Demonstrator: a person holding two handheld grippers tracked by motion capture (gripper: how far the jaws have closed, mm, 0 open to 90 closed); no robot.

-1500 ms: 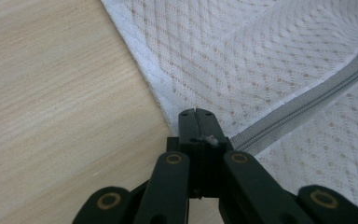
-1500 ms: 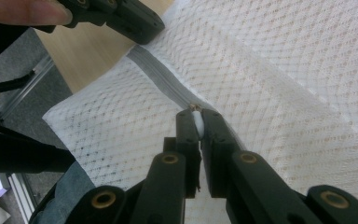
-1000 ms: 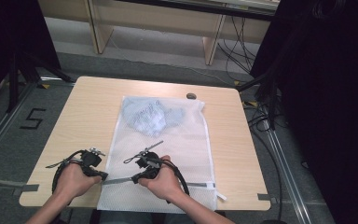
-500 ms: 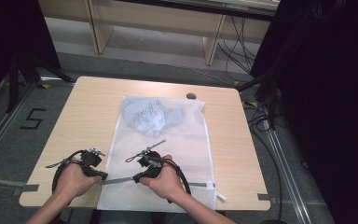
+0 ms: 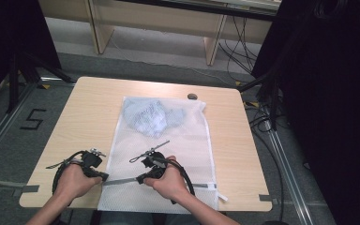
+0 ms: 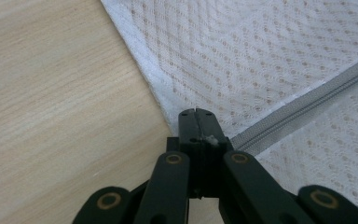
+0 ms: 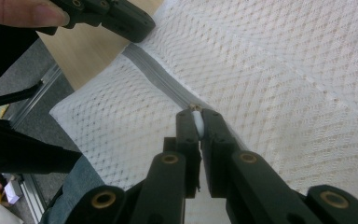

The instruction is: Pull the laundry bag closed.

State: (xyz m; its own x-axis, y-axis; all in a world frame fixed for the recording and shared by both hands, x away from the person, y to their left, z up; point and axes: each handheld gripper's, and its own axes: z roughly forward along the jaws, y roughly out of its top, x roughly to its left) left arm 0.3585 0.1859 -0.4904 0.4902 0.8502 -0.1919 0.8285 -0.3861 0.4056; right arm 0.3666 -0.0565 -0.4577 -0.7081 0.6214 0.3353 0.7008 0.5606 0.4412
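A white mesh laundry bag (image 5: 178,150) lies flat on the wooden table (image 5: 89,112), with a pale blue garment (image 5: 152,117) inside its far end. A grey zipper (image 5: 119,180) runs across the bag near the front edge. My left gripper (image 5: 104,177) is shut on the bag's left edge, right at the zipper's end (image 6: 197,114). My right gripper (image 5: 139,179) is a short way to the right along the zipper, shut on the small white zipper pull (image 7: 197,122). The grey zipper tape (image 7: 158,79) stretches from there towards the left gripper's jaws (image 7: 121,18).
A small dark round object (image 5: 192,96) sits on the table just past the bag's far right corner. A white tag (image 5: 221,197) sticks out at the bag's front right. Cables trail from both grippers. The table's front edge lies just below the hands.
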